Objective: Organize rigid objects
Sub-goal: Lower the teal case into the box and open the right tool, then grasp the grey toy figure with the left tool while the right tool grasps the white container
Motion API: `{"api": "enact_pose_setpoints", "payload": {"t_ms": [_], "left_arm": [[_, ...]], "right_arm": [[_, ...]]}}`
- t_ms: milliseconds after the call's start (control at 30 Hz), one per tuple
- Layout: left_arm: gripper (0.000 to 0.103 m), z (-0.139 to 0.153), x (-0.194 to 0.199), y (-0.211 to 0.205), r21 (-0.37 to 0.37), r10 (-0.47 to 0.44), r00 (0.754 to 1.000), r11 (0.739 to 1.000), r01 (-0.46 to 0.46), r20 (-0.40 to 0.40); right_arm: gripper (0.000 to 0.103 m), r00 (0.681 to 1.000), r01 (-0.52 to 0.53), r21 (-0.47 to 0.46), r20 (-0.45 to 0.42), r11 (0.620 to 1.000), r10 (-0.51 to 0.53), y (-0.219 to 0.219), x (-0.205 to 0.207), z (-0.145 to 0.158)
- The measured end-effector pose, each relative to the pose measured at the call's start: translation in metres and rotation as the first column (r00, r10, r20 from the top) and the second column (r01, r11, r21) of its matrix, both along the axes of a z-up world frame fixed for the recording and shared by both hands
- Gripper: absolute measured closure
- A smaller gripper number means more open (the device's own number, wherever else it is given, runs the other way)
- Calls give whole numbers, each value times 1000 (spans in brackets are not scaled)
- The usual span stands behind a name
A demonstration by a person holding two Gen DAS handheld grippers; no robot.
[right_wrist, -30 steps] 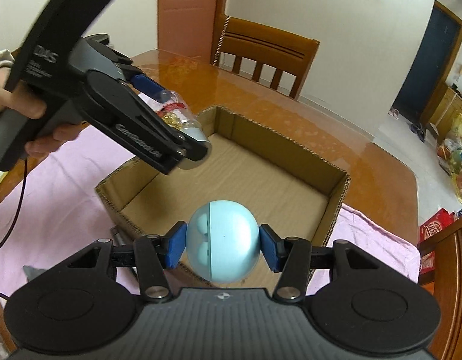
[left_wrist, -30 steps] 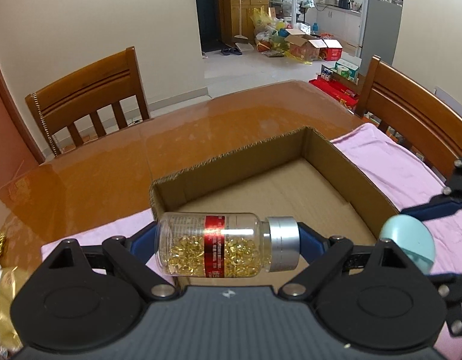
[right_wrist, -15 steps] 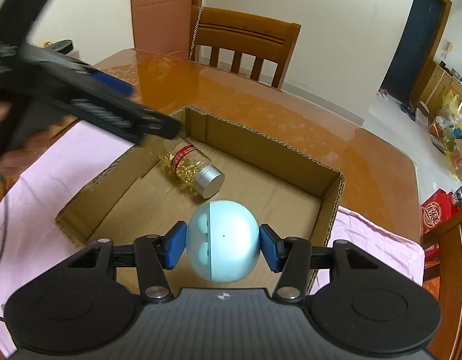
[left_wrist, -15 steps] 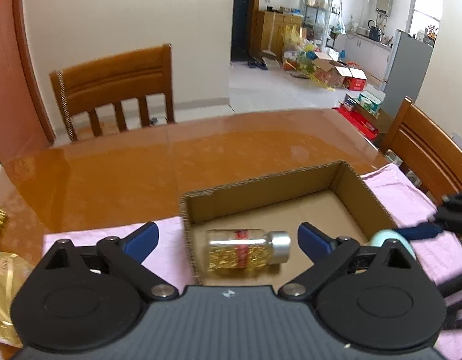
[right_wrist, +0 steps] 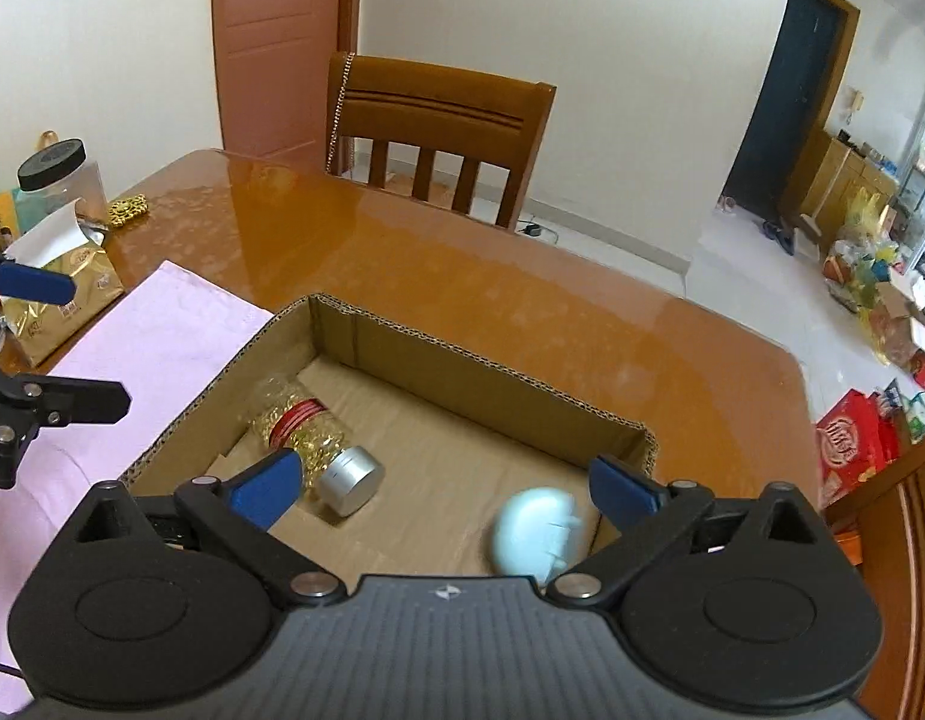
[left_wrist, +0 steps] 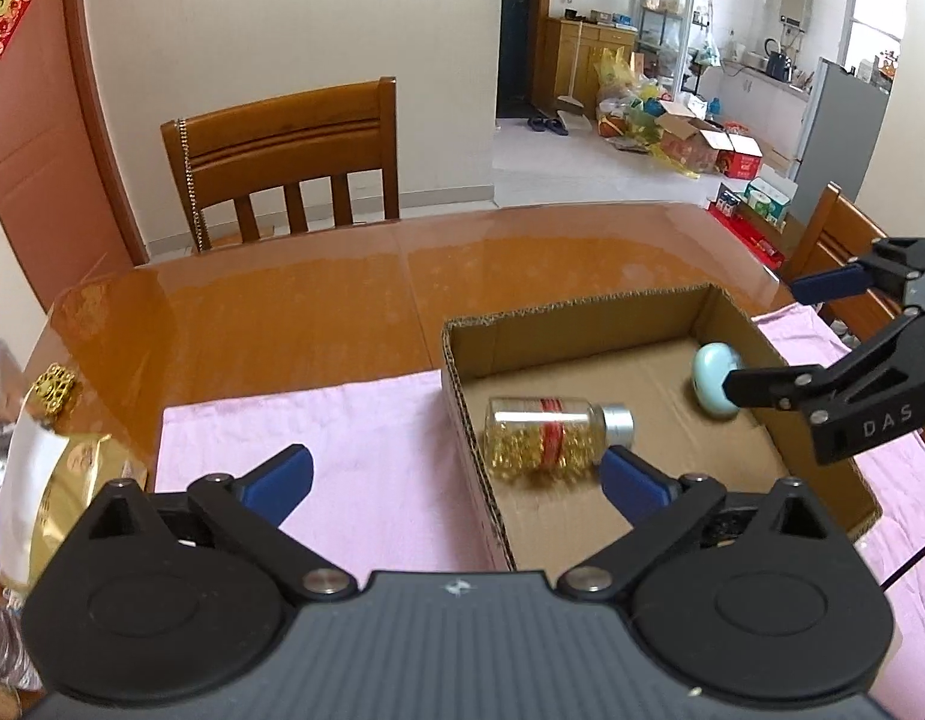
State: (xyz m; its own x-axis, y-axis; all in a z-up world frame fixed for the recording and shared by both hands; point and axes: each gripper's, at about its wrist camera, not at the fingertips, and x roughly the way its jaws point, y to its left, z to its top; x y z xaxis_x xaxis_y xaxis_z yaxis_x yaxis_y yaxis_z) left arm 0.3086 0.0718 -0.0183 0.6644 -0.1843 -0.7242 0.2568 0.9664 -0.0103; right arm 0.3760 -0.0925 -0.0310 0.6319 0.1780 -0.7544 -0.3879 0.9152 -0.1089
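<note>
Tools, two of them, hang tilted downward over a cardboard box [left_wrist: 606,324] on the worktop [left_wrist: 318,312]. The left tool [left_wrist: 456,471] has its blue pads spread wide, its jaws having just been opening, with nothing pinched; one pad sits above the pink cloth [left_wrist: 354,420] and the other above the box's near left part. The right tool [right_wrist: 444,483] is likewise spread as far as it goes, its jaws having just been opening, and the pale blue egg-shaped object [right_wrist: 537,534] lies free on the box floor below and between the pads, blurred. In the left wrist view the right tool [left_wrist: 804,336] reaches in from the right edge, above the box's right wall. The box holds two things: one clear bottle of golden capsules [left_wrist: 552,435] with a red label band and a silver cap, lying on its side near the left wall, and one pale blue egg-shaped object [left_wrist: 714,381] toward the right wall, well apart from the bottle. The box rests on the single pink cloth. At the worktop's left end stand one gold packet [right_wrist: 72,294], one small gold ornament [right_wrist: 128,208] and one clear jar with a black lid [right_wrist: 57,171]. One wooden chair [left_wrist: 282,156] stands at the far side.
</note>
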Motion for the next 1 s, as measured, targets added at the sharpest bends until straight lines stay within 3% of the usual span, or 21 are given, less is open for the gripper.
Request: {"api": "enact_pose_setpoints", "payload": {"t_ms": [233, 400, 533, 667, 867, 1000], "left_arm": [[2, 2, -33, -3, 36, 9, 1000, 999, -10, 21], [2, -1, -66, -8, 50, 67, 997, 996, -69, 24], [1, -11, -93, -18, 53, 81, 997, 995, -80, -8], [1, -29, -120, -30, 107, 105, 993, 989, -100, -43], [1, -59, -169, -42, 85, 125, 984, 990, -114, -127], [1, -72, -191, -48, 93, 111, 984, 991, -99, -139]], "right_arm": [[0, 1000, 10, 14, -30, 1000, -10, -7, -36, -4], [0, 998, 30, 14, -50, 999, -30, -17, -75, -10], [0, 996, 57, 26, -77, 998, -55, -28, -108, -19], [0, 995, 67, 7, -77, 998, -66, -36, -138, -29], [0, 992, 110, 45, -73, 993, -106, -55, -170, -37], [0, 982, 171, 77, -94, 982, -164, -67, -184, -48]]}}
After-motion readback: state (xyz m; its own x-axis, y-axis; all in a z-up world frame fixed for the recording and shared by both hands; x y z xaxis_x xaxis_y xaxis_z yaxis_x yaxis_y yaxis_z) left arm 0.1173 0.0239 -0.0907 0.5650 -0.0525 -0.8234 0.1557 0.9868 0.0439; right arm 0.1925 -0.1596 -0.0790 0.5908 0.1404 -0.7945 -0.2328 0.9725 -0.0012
